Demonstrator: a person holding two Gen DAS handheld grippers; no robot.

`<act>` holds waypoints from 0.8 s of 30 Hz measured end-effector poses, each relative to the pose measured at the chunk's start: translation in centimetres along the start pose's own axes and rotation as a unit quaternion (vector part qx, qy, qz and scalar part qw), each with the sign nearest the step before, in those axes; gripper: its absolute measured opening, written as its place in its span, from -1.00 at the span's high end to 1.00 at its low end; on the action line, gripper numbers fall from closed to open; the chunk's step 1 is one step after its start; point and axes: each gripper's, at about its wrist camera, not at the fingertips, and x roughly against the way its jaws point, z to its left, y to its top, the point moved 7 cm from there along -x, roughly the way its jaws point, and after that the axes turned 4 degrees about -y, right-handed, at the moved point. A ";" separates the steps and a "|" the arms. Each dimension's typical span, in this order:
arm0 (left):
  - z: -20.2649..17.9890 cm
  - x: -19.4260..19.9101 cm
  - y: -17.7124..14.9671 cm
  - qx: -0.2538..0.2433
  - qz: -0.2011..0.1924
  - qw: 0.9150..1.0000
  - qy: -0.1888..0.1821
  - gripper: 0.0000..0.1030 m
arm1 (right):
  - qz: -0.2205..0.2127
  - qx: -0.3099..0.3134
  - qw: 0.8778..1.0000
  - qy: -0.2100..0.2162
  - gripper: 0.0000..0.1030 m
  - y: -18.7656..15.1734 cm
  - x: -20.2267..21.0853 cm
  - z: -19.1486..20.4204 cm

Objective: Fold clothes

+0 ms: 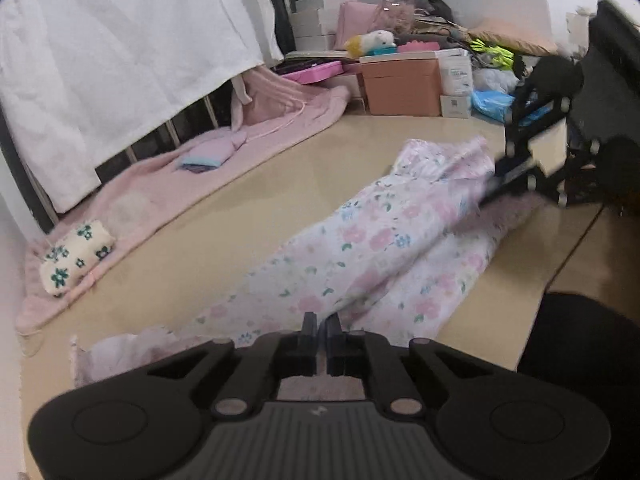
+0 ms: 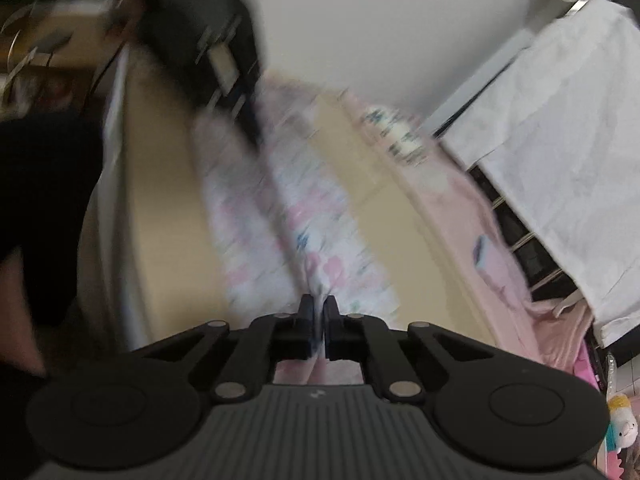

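Observation:
A white floral garment with pink and blue flowers (image 1: 372, 248) is stretched across the beige table (image 1: 224, 232). My left gripper (image 1: 321, 320) is shut on its near end. My right gripper (image 1: 490, 190) shows blurred at the right of the left wrist view, holding the far end of the cloth. In the right wrist view the right gripper (image 2: 319, 306) is shut on the same garment (image 2: 288, 216), which runs away toward the left gripper (image 2: 250, 136). That view is heavily motion-blurred.
A pink blanket (image 1: 168, 184) lies along the table's left edge with a folded floral piece (image 1: 76, 256) and a folded blue-lilac piece (image 1: 208, 156). Boxes (image 1: 404, 84) and clutter stand at the back. A white sheet (image 1: 120, 52) hangs over a rail.

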 end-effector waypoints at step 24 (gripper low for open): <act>-0.9 -0.4 -2.5 0.000 0.023 0.999 0.033 0.94 | 0.062 0.031 0.997 -0.014 0.74 -3.9 1.0 -1.4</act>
